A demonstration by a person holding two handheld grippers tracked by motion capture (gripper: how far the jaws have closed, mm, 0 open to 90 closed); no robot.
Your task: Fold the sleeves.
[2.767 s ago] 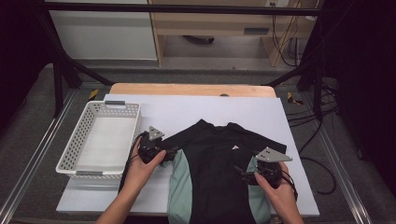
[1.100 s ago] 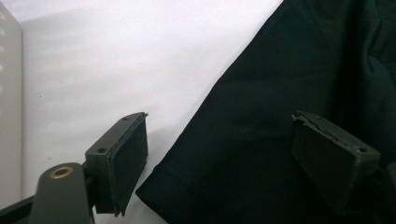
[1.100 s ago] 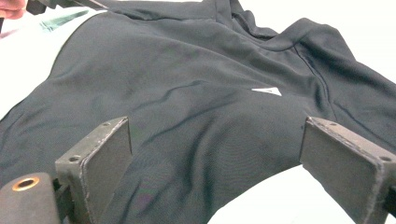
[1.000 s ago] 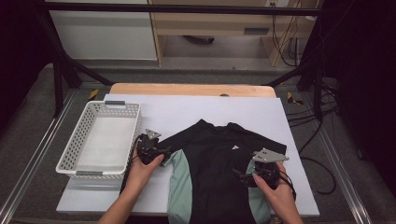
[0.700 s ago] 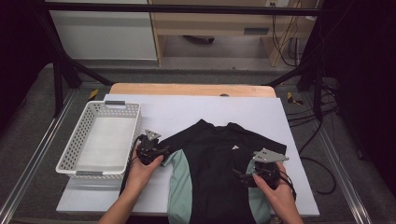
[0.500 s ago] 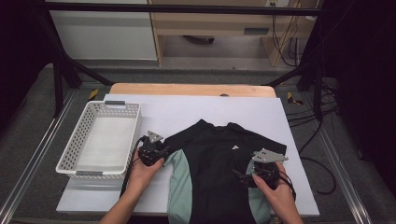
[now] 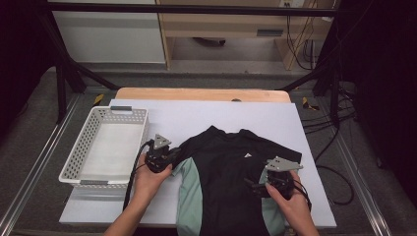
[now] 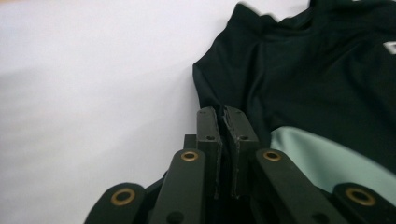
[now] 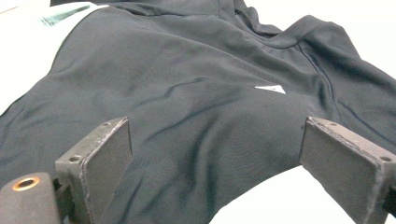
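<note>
A black shirt [image 7: 231,172] with mint-green side panels and a small white triangle logo lies flat on the white table, collar toward the far edge. My left gripper [image 7: 169,156] is at the shirt's left sleeve. Its jaws have just been closing and now stand shut on the sleeve's edge [image 8: 205,100], with the black cloth running in between their tips [image 8: 219,116]. My right gripper [image 7: 253,186] hovers over the shirt's right side, open wide [image 9: 215,158]. The shirt's front [image 9: 187,93] lies below and beyond its jaws, and nothing is between them.
A white perforated basket [image 7: 74,164] stands empty at the table's left, close to my left hand. A wooden board [image 7: 201,94] lines the far edge. Cables [image 7: 339,177] trail off the right side. Bare white table [image 8: 93,70] lies left of the sleeve.
My left hand has shifted slightly at the sleeve and risen a little. The right hand and its gripper have stayed put.
</note>
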